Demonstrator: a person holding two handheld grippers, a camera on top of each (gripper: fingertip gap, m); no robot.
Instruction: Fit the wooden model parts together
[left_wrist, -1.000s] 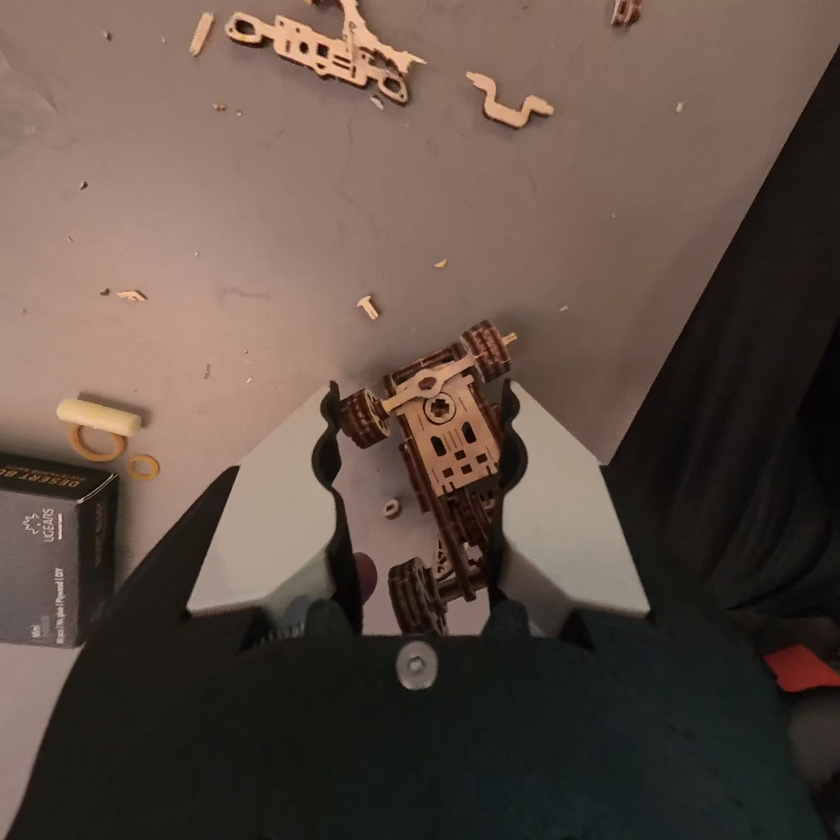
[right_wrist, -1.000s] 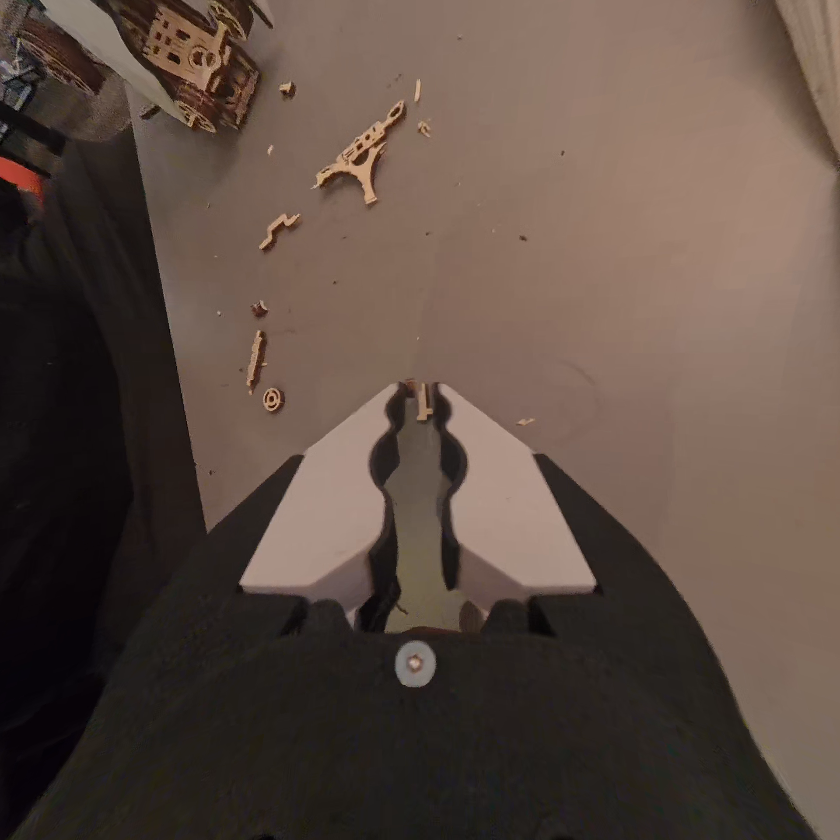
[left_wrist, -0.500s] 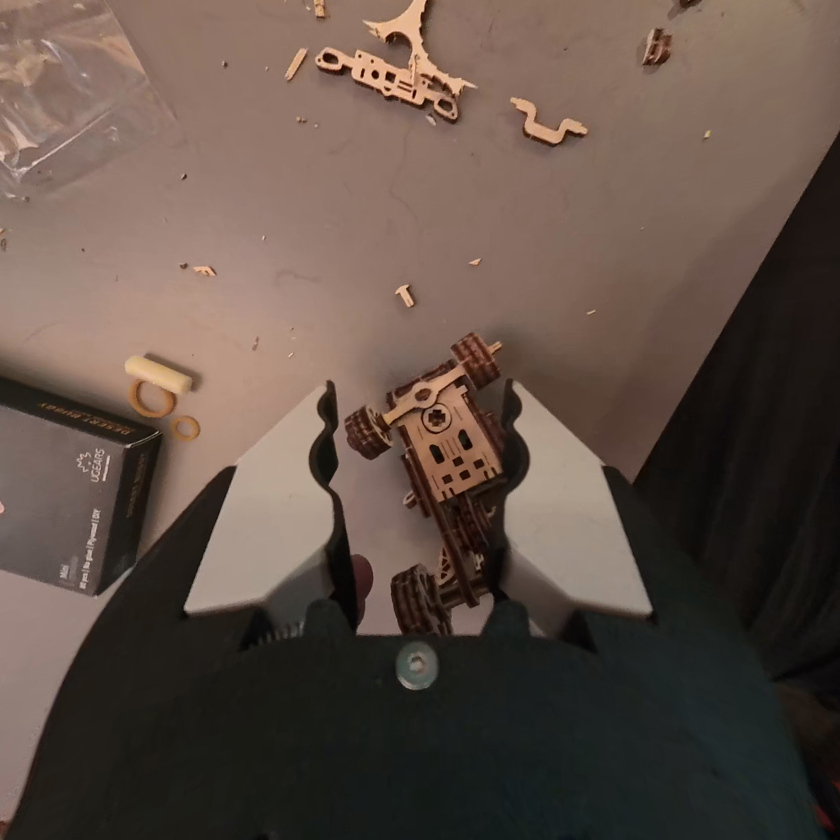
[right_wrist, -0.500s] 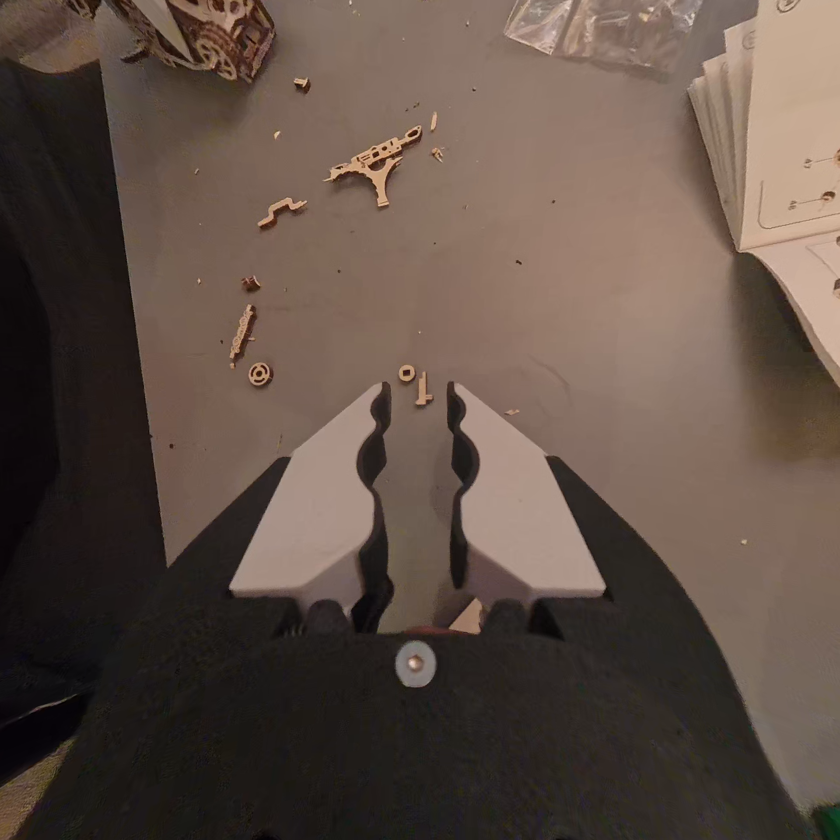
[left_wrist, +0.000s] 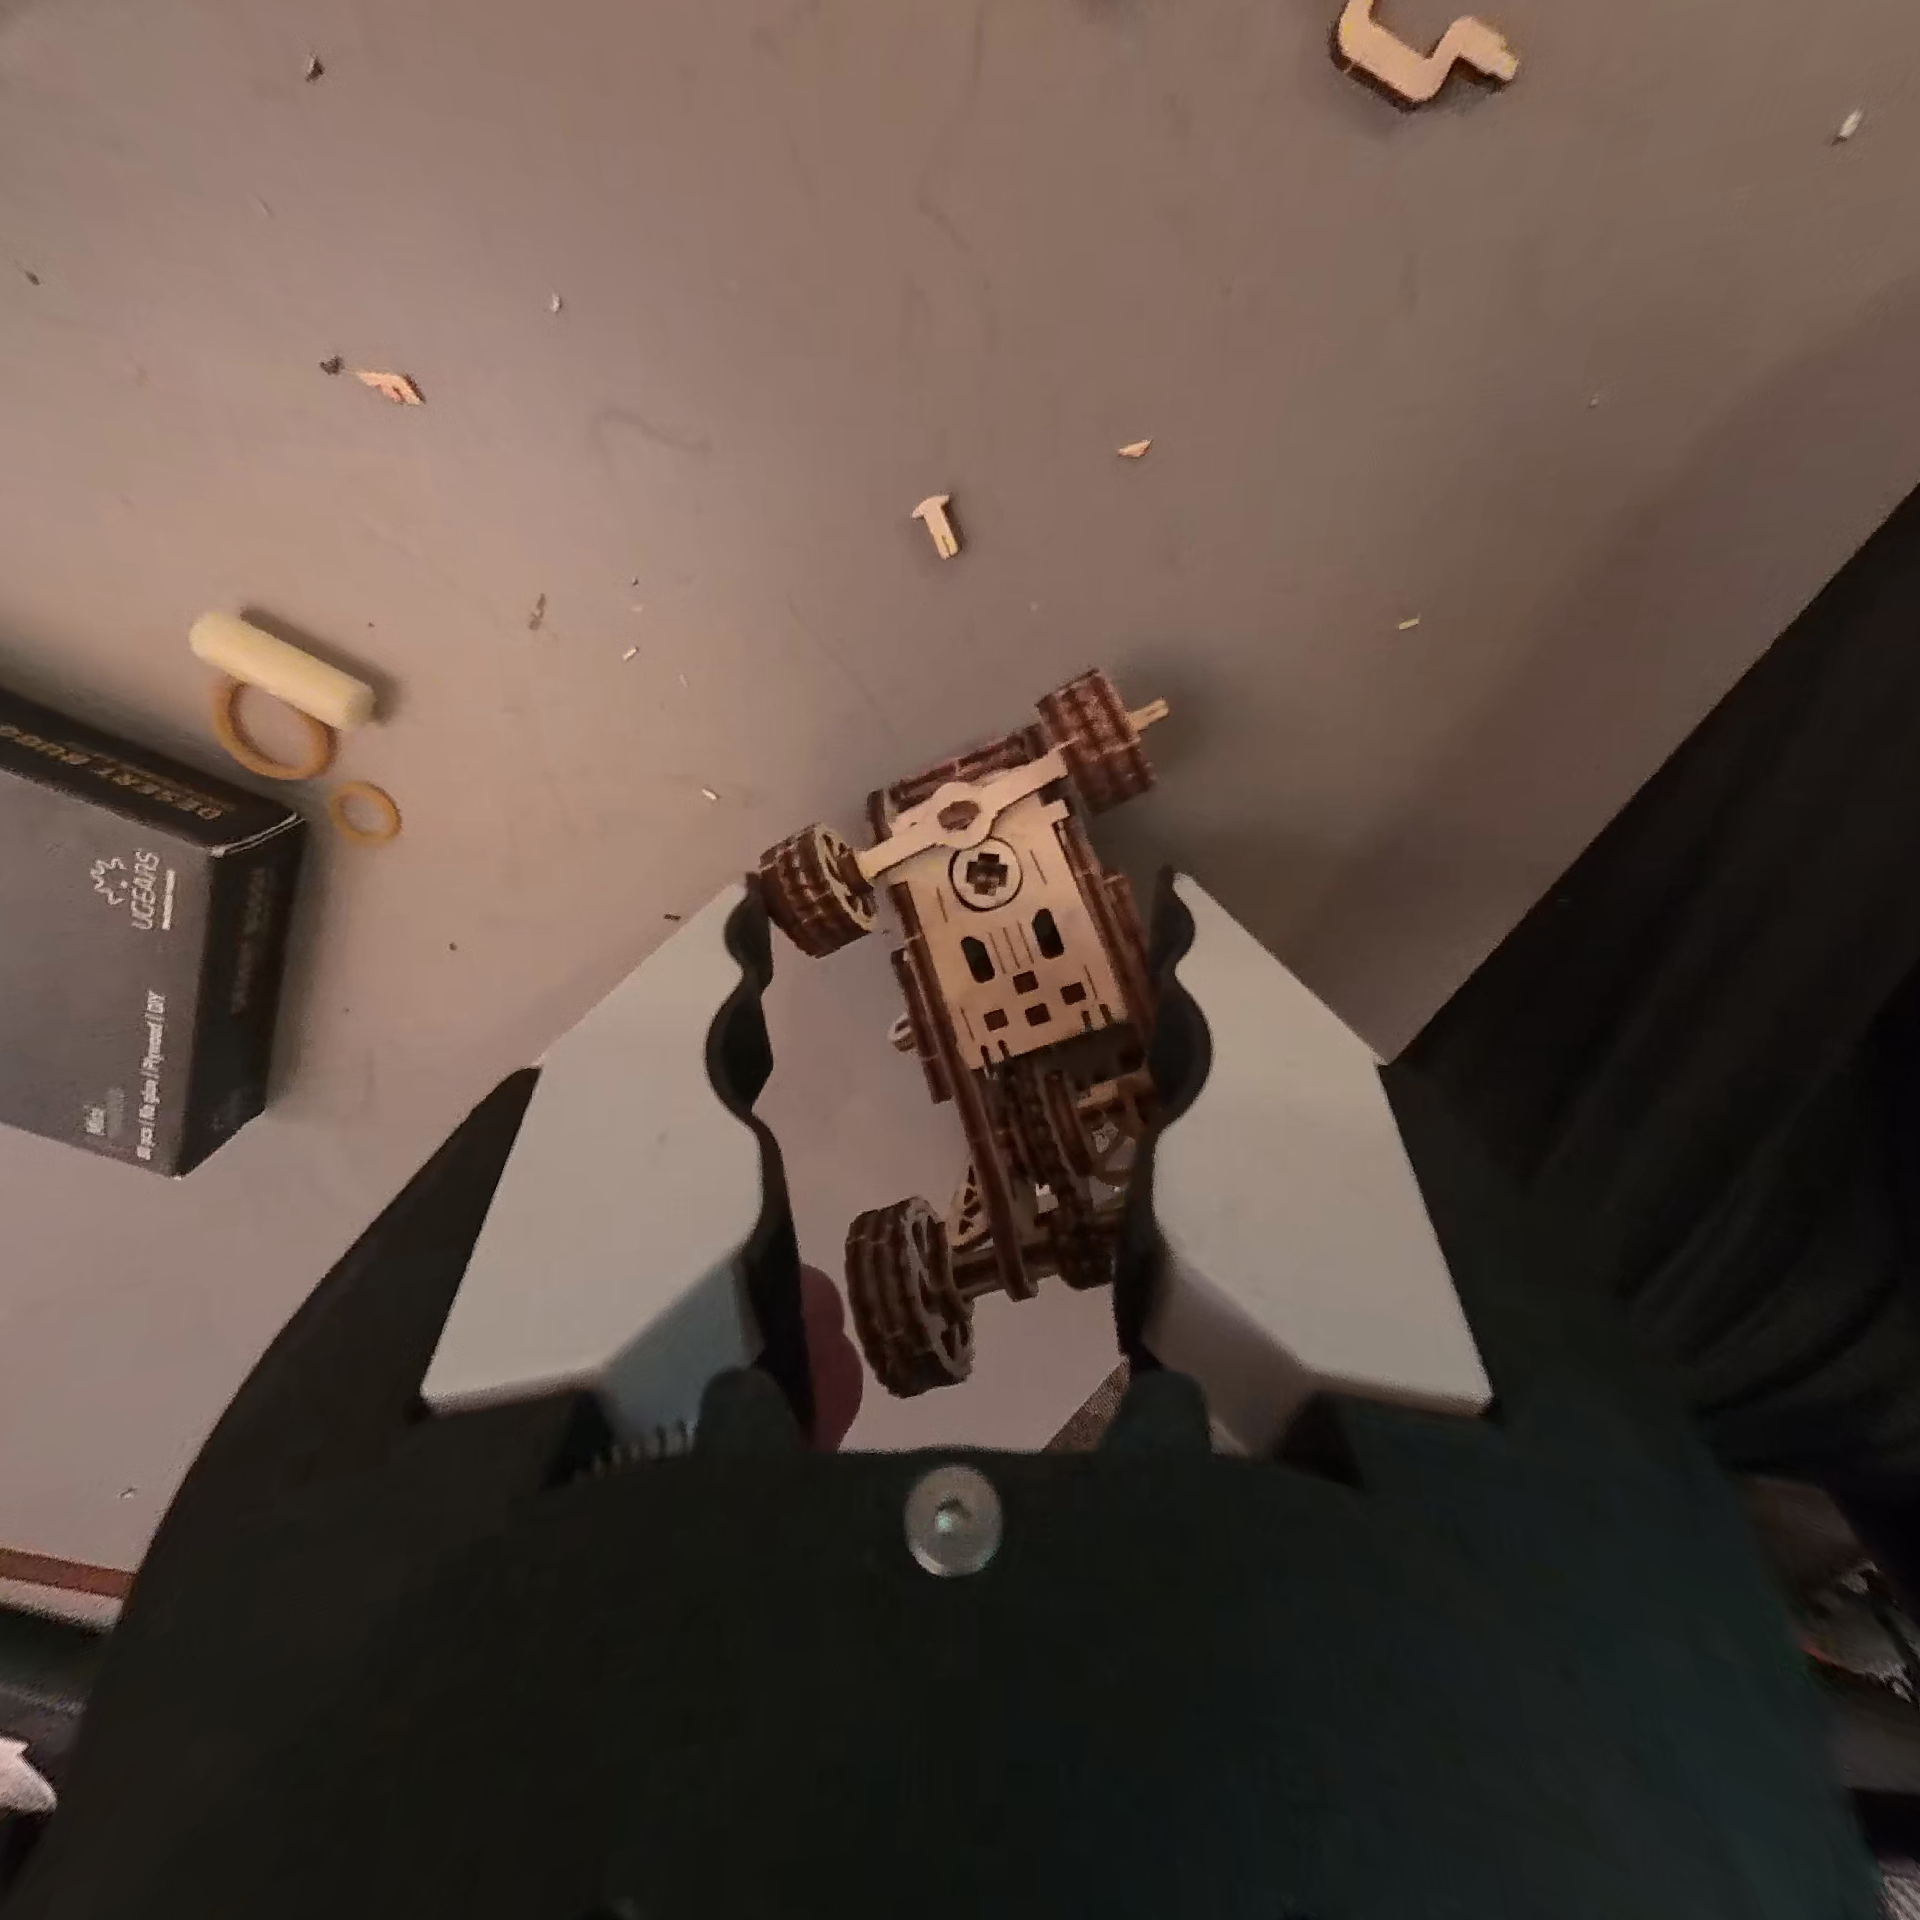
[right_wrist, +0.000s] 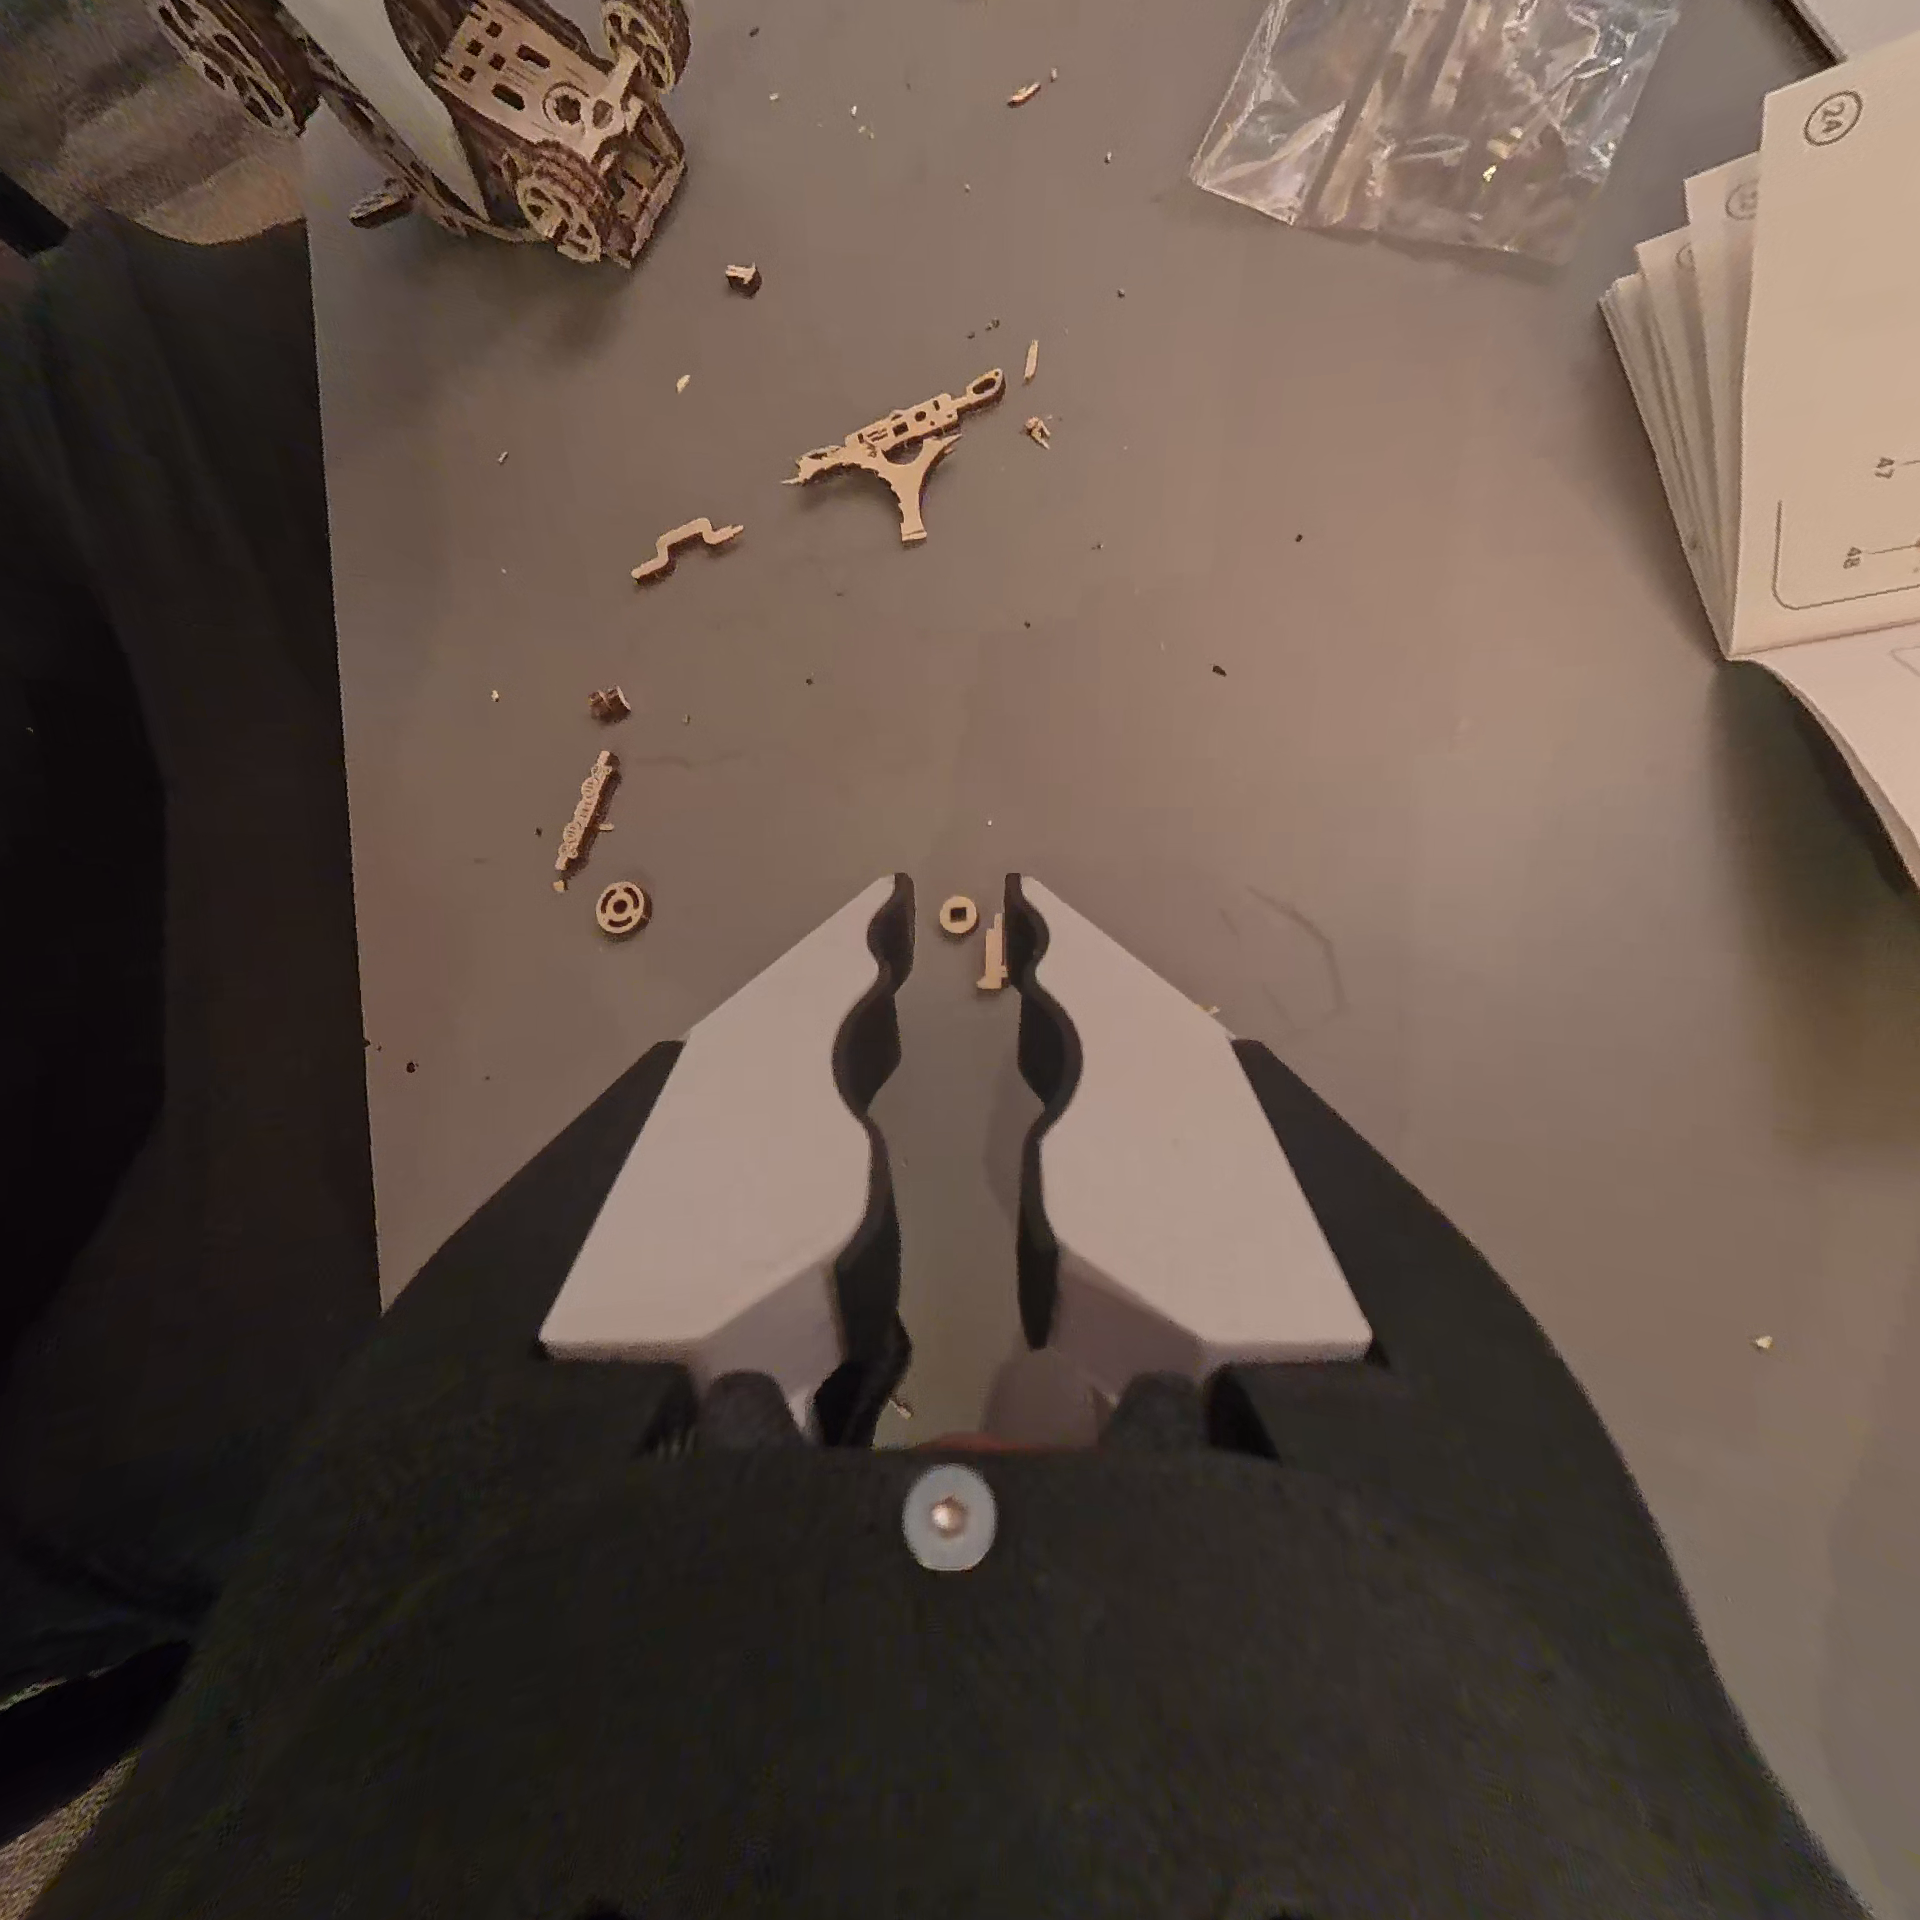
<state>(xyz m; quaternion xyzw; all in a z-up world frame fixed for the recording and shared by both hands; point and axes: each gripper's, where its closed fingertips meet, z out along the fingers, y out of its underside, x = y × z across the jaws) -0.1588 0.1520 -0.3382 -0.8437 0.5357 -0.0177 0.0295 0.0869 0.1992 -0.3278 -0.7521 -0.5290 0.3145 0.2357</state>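
Pinching a small brown-and-pale laser-cut wooden model car with the left gripper, fingers set wide, one front wheel at the left fingertip and the body against the right finger. Holding it tilted over the flat grey table, near the table's dark edge. Hovering with the right gripper, fingers slightly parted and gripping nothing, over a tiny pale wooden washer with a square hole and a short pale wooden pin lying just beside the right finger. Passing over a black cardboard box, a white open booklet and a flat pale wooden cut-out piece.
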